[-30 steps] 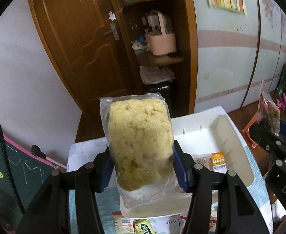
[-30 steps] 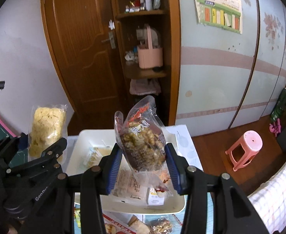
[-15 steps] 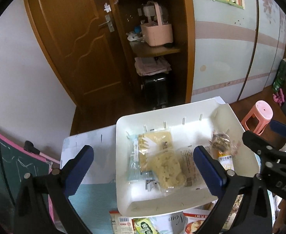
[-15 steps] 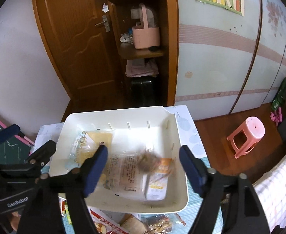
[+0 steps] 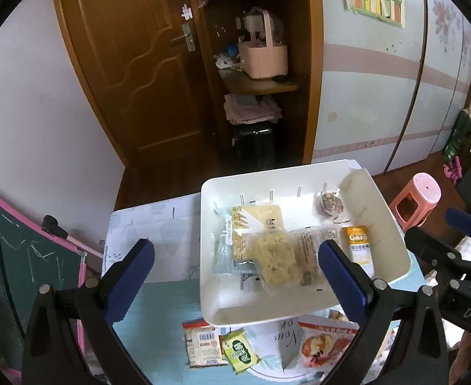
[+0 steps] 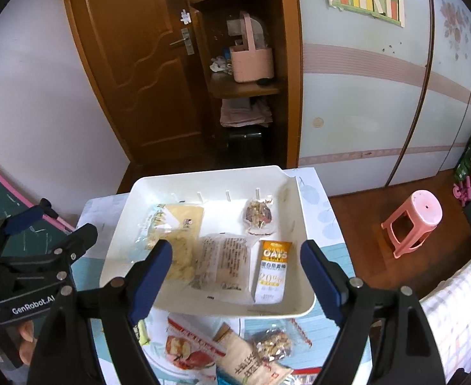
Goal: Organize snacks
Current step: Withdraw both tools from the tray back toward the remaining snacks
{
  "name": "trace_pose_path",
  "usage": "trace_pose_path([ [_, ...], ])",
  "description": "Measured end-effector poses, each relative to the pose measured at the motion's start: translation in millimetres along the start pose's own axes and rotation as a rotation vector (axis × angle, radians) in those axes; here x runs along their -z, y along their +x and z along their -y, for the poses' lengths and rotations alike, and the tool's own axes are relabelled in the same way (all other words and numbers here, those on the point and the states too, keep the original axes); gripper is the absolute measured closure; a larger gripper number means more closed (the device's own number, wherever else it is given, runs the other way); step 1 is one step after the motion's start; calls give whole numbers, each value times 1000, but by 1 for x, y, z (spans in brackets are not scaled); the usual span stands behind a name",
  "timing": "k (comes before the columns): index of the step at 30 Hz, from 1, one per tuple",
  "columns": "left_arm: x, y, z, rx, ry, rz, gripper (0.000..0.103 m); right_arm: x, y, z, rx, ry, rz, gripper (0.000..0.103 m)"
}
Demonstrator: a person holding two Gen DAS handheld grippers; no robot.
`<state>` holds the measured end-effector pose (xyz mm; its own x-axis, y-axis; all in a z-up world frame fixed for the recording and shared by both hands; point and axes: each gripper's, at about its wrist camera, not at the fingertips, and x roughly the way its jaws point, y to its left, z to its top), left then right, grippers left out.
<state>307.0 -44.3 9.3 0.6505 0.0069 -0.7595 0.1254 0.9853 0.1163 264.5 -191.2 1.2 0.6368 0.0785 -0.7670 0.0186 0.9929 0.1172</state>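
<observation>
Over the near half of the table, the left wrist view shows the left tongs (image 5: 235,276) spread wide with nothing between them, hanging above the white bin (image 5: 392,234). Inside the bin lie a clear bag of pale crumbly crackers (image 5: 275,258), a yellow packet (image 5: 256,224) under it, an orange oats bar (image 5: 358,247) and a small bag of mixed nuts (image 5: 330,205) toward the far right corner. More packets (image 5: 217,345) wait on the table's near edge, outside the bin. All look light, soft and crinkly; the film is likely slippery and the crackers brittle, so a gentle pinch across a bag's sealed end seems safer than squeezing its middle. From the right wrist view, the right tongs (image 6: 235,272) also stand apart and empty over the bin's near wall. Below them, at the table's near edge, sit a loose nut bag (image 6: 272,346) and a tan packet (image 6: 245,359), best taken by their crimped edges.
</observation>
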Motion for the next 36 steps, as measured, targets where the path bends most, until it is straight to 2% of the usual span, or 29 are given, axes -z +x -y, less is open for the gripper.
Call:
trace_pose_path([
  [10, 12, -56, 1, 17, 20, 61, 1, 15, -47, -8, -14, -31, 41, 20],
  [18, 33, -87, 12, 58, 36, 85, 1, 36, -78, -7, -7, -55, 76, 20],
  [28, 77, -99, 27, 122, 16, 93, 1, 77, -98, 13, 0, -38, 92, 20],
  [36, 112, -92, 30, 185, -46, 61, 1, 115, -102, 36, 29, -15, 93, 20],
])
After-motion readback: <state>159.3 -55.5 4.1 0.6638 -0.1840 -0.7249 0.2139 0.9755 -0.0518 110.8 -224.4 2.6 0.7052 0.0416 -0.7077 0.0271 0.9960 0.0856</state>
